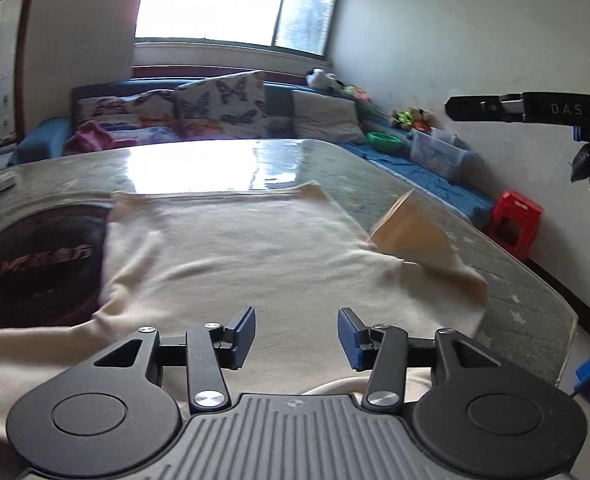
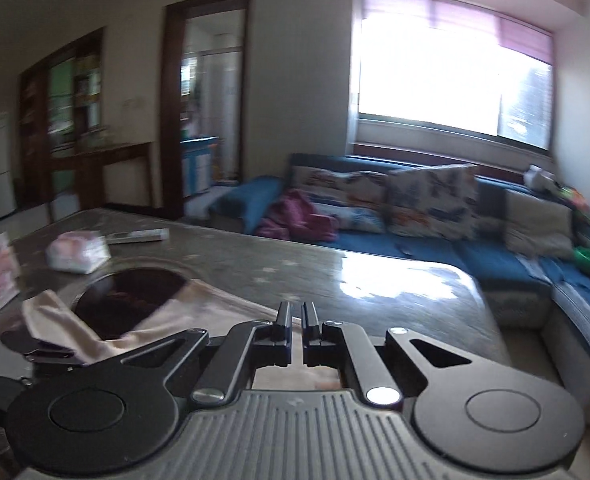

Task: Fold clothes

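My left tool (image 1: 297, 336) hangs with jaws apart and empty over the cream garment (image 1: 231, 248), spread on the worktop (image 1: 375, 168) toward its right edge. My right tool (image 2: 297, 320) is pinched together, empty. One sleeve looks turned in; most folding remains.

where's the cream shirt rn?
Left wrist view: cream shirt lies spread on the glass-topped table, centre frame ahead of the open left tool, beside the dark round inset on its left.
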`<act>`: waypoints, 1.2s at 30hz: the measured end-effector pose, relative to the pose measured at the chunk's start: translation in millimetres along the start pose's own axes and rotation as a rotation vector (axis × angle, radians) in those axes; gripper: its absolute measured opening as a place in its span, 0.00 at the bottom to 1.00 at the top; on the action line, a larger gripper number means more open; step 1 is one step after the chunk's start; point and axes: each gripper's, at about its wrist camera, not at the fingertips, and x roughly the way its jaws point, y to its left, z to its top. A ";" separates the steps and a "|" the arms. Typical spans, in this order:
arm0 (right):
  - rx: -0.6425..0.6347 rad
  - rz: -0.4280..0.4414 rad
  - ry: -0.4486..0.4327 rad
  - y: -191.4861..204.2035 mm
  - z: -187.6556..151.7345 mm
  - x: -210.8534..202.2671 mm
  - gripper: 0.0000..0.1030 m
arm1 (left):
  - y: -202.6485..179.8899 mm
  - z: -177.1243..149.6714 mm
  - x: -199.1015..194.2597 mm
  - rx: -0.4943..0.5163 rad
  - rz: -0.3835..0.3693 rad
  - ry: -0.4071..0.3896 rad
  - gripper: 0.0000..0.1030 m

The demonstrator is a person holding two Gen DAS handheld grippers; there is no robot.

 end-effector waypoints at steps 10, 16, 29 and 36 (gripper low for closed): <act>-0.054 -0.065 0.131 14.9 -25.8 25.0 0.17 | 14.5 -8.9 -10.5 -0.053 0.017 -0.003 0.48; -0.037 -0.131 0.252 -6.8 -69.0 33.2 0.22 | -1.9 -4.8 6.0 -0.035 -0.021 0.018 0.48; 0.023 -0.113 0.317 -28.1 -103.4 92.8 0.21 | -13.4 -4.2 18.4 -0.017 0.006 0.069 0.49; 0.090 -0.105 0.245 -37.8 -98.0 78.8 0.02 | -13.7 -3.4 18.4 -0.021 0.019 0.072 0.49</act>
